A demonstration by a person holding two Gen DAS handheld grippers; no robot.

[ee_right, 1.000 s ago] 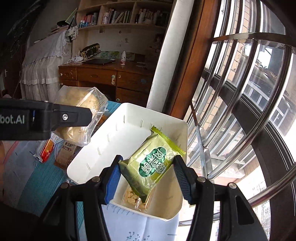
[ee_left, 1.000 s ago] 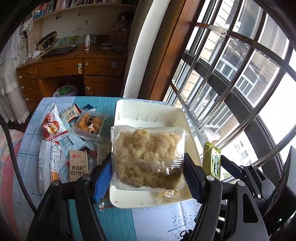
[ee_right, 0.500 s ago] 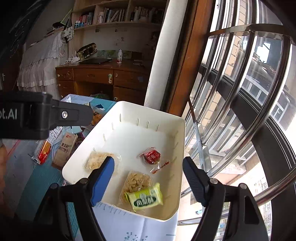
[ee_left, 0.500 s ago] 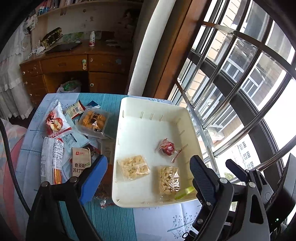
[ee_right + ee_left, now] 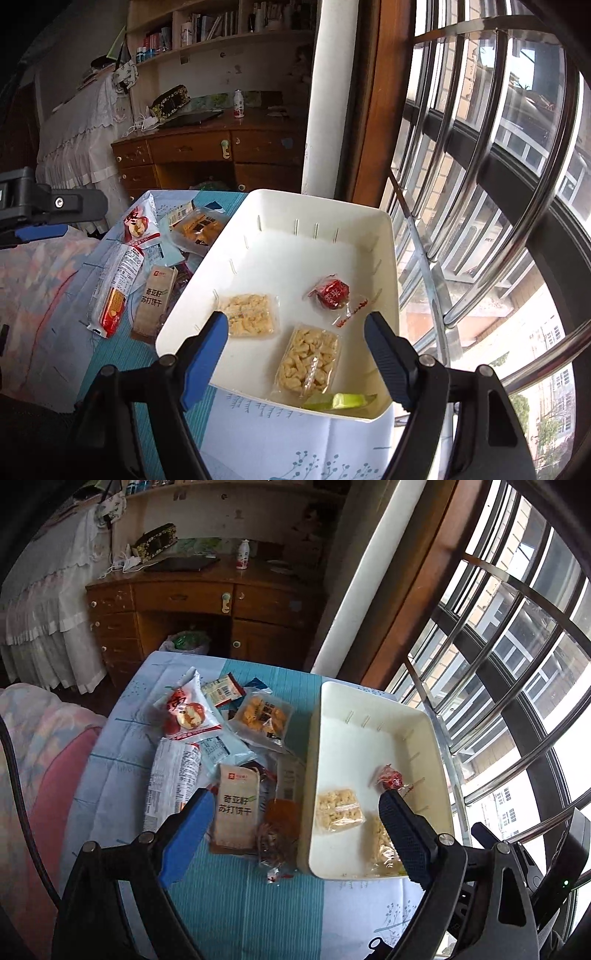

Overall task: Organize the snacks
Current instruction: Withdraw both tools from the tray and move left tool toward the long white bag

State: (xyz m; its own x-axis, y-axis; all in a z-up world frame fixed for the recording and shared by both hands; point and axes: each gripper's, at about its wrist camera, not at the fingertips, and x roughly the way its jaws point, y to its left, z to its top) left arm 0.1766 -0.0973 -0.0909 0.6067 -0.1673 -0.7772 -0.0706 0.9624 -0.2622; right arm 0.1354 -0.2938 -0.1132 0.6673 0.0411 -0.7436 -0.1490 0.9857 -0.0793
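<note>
Right now both sets of jaws stand wide and empty: the left gripper (image 5: 295,834) hangs over the pile of loose snacks, the right gripper (image 5: 295,347) over the near end of the white bin (image 5: 388,236). Four packets lie in the bin already; the rest are heaped on the tabletop (image 5: 236,904) just left of it. The tan cracker packet (image 5: 236,808) lies flat and nearest the left jaws. It looks light, thin and slick, and I would guess its contents snap easily, so a gentle pinch across its narrow width seems safest. Its right side is partly overlapped by an orange wrapper (image 5: 282,812), which might drag along. The long biscuit sleeve (image 5: 171,779) beside it would probably sag if taken at one end. The far half of the bin is bare, leaving room, though its wall stands close to the pile.
</note>
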